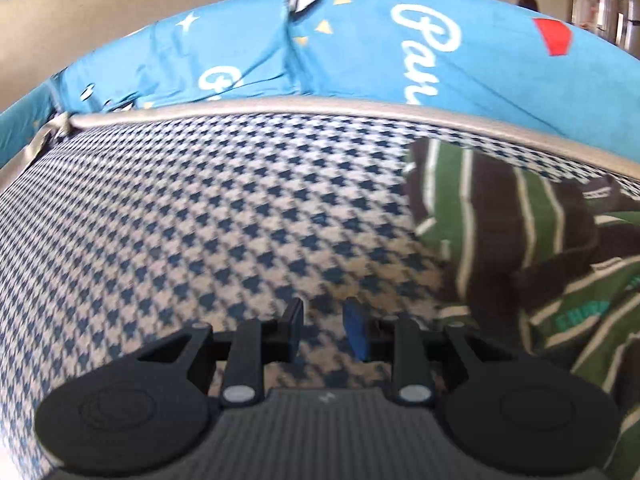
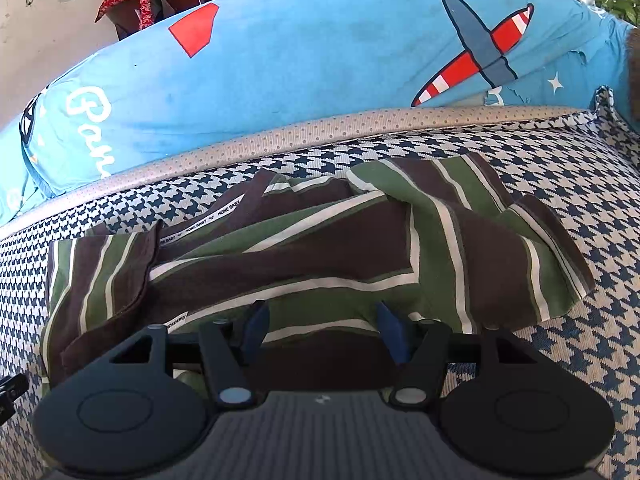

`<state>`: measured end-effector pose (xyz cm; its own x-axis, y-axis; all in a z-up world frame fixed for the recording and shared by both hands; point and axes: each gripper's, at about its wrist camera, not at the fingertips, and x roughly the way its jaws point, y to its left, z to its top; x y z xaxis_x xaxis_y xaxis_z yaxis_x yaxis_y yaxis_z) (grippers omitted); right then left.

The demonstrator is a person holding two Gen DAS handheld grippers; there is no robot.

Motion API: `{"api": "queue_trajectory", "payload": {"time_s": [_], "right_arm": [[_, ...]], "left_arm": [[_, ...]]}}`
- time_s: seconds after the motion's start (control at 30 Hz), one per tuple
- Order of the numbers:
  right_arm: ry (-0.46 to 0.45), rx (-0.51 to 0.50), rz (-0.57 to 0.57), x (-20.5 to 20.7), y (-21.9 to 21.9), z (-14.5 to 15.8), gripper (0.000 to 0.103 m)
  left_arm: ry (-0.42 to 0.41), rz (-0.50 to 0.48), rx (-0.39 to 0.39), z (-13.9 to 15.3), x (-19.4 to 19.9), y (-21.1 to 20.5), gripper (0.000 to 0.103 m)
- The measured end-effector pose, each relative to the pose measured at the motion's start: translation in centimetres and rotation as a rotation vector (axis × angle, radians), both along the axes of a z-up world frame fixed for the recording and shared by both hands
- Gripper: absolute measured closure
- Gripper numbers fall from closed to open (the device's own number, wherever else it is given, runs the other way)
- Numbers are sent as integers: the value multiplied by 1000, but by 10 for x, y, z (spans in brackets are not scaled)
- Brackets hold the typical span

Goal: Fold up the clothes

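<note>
A striped garment (image 2: 320, 248) in green, brown and white lies partly folded on a houndstooth cushion (image 2: 600, 280). In the right wrist view it fills the middle, with its neck label toward the upper left. My right gripper (image 2: 320, 320) is open just above the garment's near edge, with nothing between its fingers. In the left wrist view the same garment (image 1: 520, 232) lies at the right. My left gripper (image 1: 324, 320) hovers over bare cushion (image 1: 200, 240) to the garment's left, open with a narrow gap and nothing in it.
A blue printed pillow (image 2: 320, 60) with a plane and white lettering runs along the far side behind the cushion's beige piping (image 2: 280, 140). The same blue pillow (image 1: 360, 52) shows in the left wrist view. A chair with red cloth (image 2: 140, 4) stands beyond.
</note>
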<state>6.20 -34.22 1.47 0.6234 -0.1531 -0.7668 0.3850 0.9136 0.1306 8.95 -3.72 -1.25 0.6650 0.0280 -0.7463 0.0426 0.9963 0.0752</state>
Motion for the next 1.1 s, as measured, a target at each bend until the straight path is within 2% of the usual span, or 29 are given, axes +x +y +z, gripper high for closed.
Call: {"api": "queue_trajectory", "payload": {"time_s": [0.2,0.37,0.47,0.53,0.57,0.73,0.9,1.1], "right_arm": [[14,20,-9,-6,1,3,42],[19,54,-30,-13,0,6,42],[15,74,-46,-19,-1,8,42],[10,88,-53,-23,-1,11,42],[8,94,-56,-25,-1,12,42],[-10,111,-55,-39,4,22,42],[-23,122,-59,-46,6,27,42],[-21,126,-53,-48,8,28,42]], "left_arm": [[1,88,39,-2,-7,23,77],[-29,160,72,7,-23,40,67],[-60,186,80,15,-30,47,51],[-81,189,76,21,-36,47,28],[-96,184,68,25,-40,46,25],[-152,67,-16,41,-55,28,16],[-135,-95,-93,42,-63,-5,11],[-105,-192,-105,25,-64,-42,11]]}}
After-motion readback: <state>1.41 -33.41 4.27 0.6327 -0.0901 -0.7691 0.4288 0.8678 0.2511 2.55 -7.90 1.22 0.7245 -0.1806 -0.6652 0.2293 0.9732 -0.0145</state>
